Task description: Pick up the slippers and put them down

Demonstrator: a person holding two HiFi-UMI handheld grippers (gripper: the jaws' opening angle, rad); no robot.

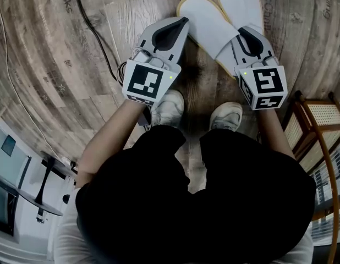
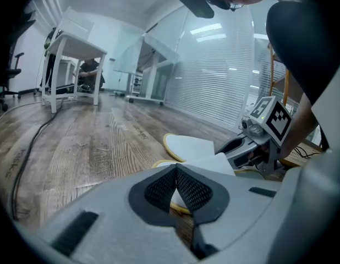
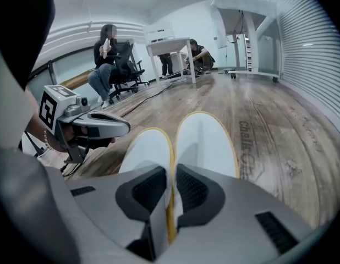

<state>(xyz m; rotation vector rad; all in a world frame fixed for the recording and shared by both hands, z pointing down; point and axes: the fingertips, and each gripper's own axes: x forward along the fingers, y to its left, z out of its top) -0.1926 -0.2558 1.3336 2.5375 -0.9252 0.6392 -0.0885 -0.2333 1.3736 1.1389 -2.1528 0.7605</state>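
Note:
Two white slippers with yellow rims lie side by side on the wooden floor, the left one (image 1: 206, 23) and the right one (image 1: 241, 1), toes pointing away. My right gripper (image 1: 242, 32) is at their heel end. In the right gripper view its jaws (image 3: 171, 172) are closed on the two inner rims where the left slipper (image 3: 148, 150) and the right slipper (image 3: 206, 142) meet. My left gripper (image 1: 184, 21) hovers just left of the slippers, its pads touching with nothing between them (image 2: 176, 168). The near slipper (image 2: 214, 163) shows beyond its pads.
The person's two pale shoes (image 1: 169, 108) (image 1: 226, 115) stand just behind the grippers. A black cable (image 1: 93, 26) runs over the floor at the left. A wooden cane-topped frame (image 1: 318, 125) stands at the right. White desks (image 2: 76, 37) and seated people (image 3: 107, 65) are farther off.

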